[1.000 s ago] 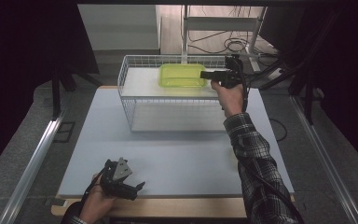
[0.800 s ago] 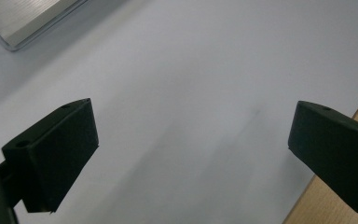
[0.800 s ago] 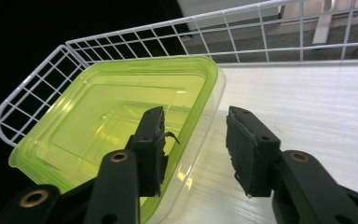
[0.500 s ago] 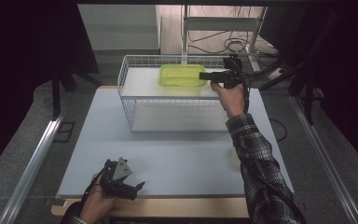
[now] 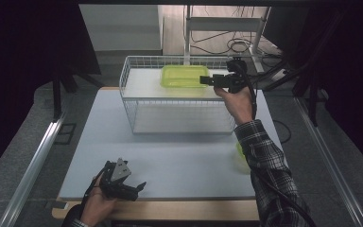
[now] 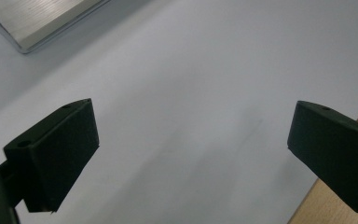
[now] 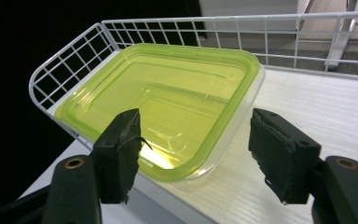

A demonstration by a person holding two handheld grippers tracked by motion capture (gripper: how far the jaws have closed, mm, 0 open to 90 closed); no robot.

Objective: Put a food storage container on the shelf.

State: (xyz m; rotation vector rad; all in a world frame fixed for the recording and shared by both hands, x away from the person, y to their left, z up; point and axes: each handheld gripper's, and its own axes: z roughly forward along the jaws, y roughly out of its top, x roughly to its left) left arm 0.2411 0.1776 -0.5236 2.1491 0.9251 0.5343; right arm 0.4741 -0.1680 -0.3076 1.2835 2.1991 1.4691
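Note:
A clear container with a yellow-green lid [image 5: 184,75] [image 7: 168,107] lies flat in the back of a white wire basket [image 5: 179,124] [image 7: 65,70]. My right gripper [image 5: 203,80] [image 7: 193,135] reaches over the basket's right end and points at the container's near corner. Its jaws have just been opening; the corner lies between and just beyond them, and the pads do not touch it. My left gripper [image 5: 139,186] [image 6: 191,140] rests low over the white table mat [image 5: 170,161] at the front left, open with nothing between its jaws.
A small yellow-green thing [image 5: 239,153] lies on the mat, half hidden by the right sleeve. The mat ends at a wooden table edge [image 5: 170,210] [image 6: 349,210]. An aluminium rail [image 5: 33,165] runs along the left. Cables and a stand lie beyond the basket.
The right hand has shifted only slightly at the container's right edge. The container and the left gripper have stayed where they were.

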